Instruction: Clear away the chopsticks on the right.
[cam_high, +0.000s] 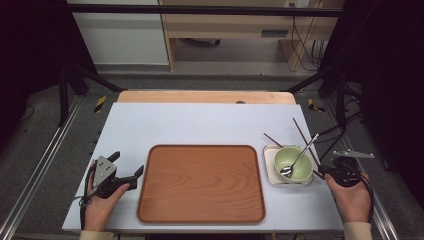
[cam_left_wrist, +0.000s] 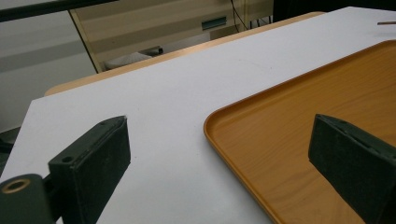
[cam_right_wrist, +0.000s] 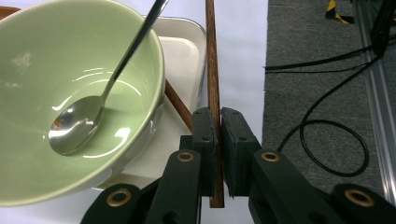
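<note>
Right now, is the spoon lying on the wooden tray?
No. The spoon rests in the green bowl, its handle leaning over the rim, to the right of the bare tray.

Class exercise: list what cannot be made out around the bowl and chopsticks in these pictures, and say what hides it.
- Second chopstick, right gripper view: its middle runs under the green bowl.
- Held chopstick, right gripper view: far end cut off by the top edge.
- Right tongs, high view: too small to judge the grip.

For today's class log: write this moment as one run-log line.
right gripper: shut on chopstick | left gripper: open beside tray | spoon: in bowl
</note>
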